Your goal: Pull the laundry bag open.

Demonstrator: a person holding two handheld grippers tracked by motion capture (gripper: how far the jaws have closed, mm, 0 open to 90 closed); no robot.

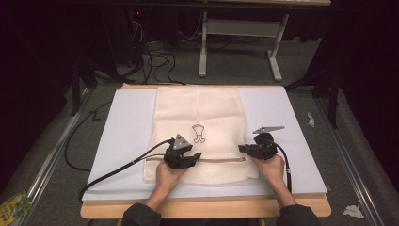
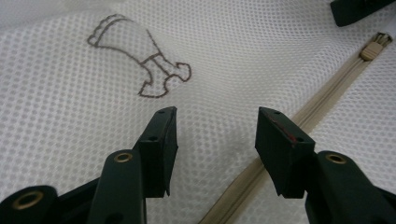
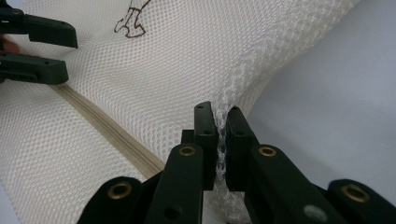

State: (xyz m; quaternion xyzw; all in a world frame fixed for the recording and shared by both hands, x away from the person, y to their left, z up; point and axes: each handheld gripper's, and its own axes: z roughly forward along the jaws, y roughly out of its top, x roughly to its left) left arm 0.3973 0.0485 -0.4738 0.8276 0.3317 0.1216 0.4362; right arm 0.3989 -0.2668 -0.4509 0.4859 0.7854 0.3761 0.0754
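A cream mesh bag lies flat on the white mat, with a beige zipper running across its near part and a brown outlined figure stitched above it. My left gripper hovers open over the mesh just beside the zipper tape, with nothing between its pads; the zipper pull lies farther along. My right gripper is shut on the bag's side seam, which is pulled up into a ridge. In the high view the left gripper and right gripper face each other along the zipper.
The white mat covers a wooden table. A white desk frame and cables sit on the floor beyond. Paper scraps and a yellow-green packet lie on the floor beside the table.
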